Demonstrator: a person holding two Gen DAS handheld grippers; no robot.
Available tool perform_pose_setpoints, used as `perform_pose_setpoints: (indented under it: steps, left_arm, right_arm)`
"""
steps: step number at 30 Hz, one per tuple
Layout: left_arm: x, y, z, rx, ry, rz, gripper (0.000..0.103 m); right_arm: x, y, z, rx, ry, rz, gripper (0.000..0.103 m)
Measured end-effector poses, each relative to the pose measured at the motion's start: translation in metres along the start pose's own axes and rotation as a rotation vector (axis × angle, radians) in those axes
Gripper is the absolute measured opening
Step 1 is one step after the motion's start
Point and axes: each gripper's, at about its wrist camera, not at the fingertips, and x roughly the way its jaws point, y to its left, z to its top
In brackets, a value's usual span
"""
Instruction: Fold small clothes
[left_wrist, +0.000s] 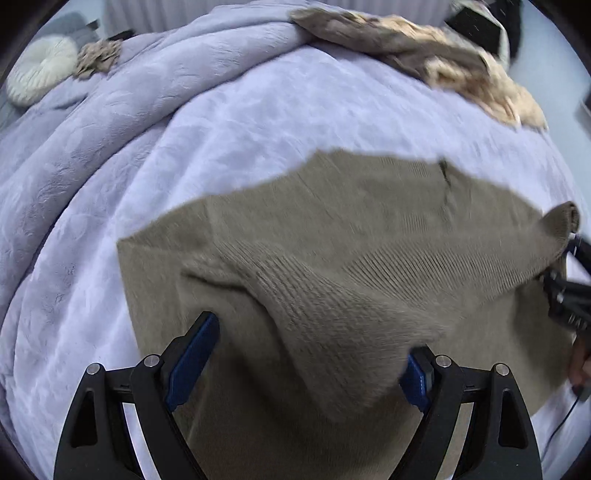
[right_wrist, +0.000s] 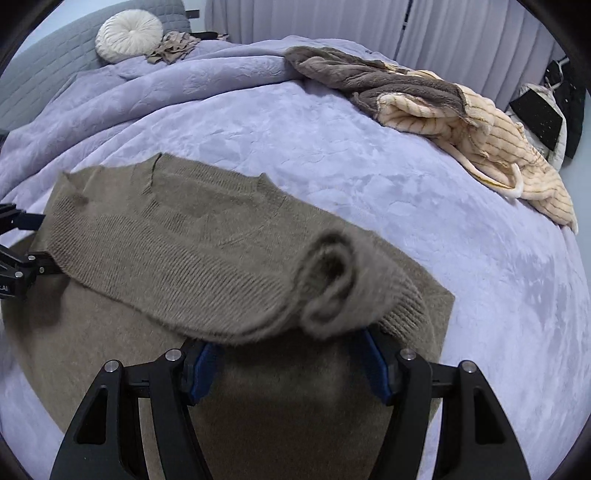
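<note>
Fingers, left gripper (left_wrist: 310, 354): standing wide apart, blue pads facing inward, clamping nothing; a raised fold of the olive knit sweater (left_wrist: 332, 258) is lying between them, hiding the right fingertip.

Fingers, right gripper (right_wrist: 288, 354): standing apart, gripping nothing; the sweater's rolled cuff (right_wrist: 328, 288) is drooping just over the gap, covering both fingertips.

Olive knit sweater: lying spread on the bed, over the lavender quilt (right_wrist: 332, 155), neckline toward the far side, one sleeve lying folded across the body.

Fleece garment (right_wrist: 443, 110), grey-brown and cream striped: lying crumpled at the far right edge of the quilt, well apart from the sweater.

Round white cushion (right_wrist: 129, 33): resting at the head of the bed, a small tan cloth (right_wrist: 173, 48) sitting just beside it.

Curtains (right_wrist: 461, 37): hanging behind the bed.
</note>
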Motion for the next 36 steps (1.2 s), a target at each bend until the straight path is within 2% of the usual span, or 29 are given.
perform_pose_setpoints:
  steps: [3, 7, 10, 13, 18, 21, 22, 25, 29, 34, 36]
  left_arm:
    - [-0.008, 0.020, 0.016, -0.132, -0.028, -0.066, 0.088]
    - [0.000, 0.047, 0.027, -0.282, -0.014, -0.058, 0.088]
    - [-0.003, 0.062, 0.023, -0.346, -0.016, -0.075, 0.088]
    - [-0.014, 0.071, 0.004, -0.329, -0.033, -0.014, 0.088]
    - [-0.016, 0.062, -0.029, -0.221, -0.025, 0.005, 0.088]
    - [-0.001, 0.057, -0.040, -0.174, -0.008, 0.159, 0.088]
    - [0.005, 0.063, -0.044, -0.187, 0.011, 0.168, 0.089]
    - [-0.001, 0.095, -0.058, -0.323, 0.034, 0.036, 0.089]
    - [-0.037, 0.123, -0.083, -0.404, -0.035, -0.009, 0.089]
    - [-0.032, 0.130, -0.125, -0.485, 0.026, -0.138, 0.089]
    - [-0.033, 0.118, -0.135, -0.472, 0.019, -0.135, 0.089]
  right_arm:
    - [0.003, -0.022, 0.012, 0.125, -0.024, 0.012, 0.070]
    - [0.011, -0.050, 0.020, 0.280, -0.014, 0.019, 0.070]
    - [0.002, -0.055, 0.015, 0.297, -0.035, -0.003, 0.070]
    - [-0.007, -0.056, 0.002, 0.258, -0.021, -0.087, 0.070]
    - [-0.018, -0.060, -0.029, 0.252, -0.020, -0.097, 0.070]
    - [-0.014, -0.056, -0.042, 0.229, 0.009, -0.141, 0.070]
    - [-0.012, -0.059, -0.048, 0.238, 0.024, -0.161, 0.071]
    - [-0.019, -0.077, -0.062, 0.309, 0.033, -0.180, 0.074]
    - [-0.059, -0.080, -0.077, 0.341, -0.020, -0.211, 0.074]
    - [-0.088, -0.028, -0.093, 0.251, -0.088, -0.090, 0.075]
    - [-0.083, -0.007, -0.101, 0.200, -0.076, -0.026, 0.075]
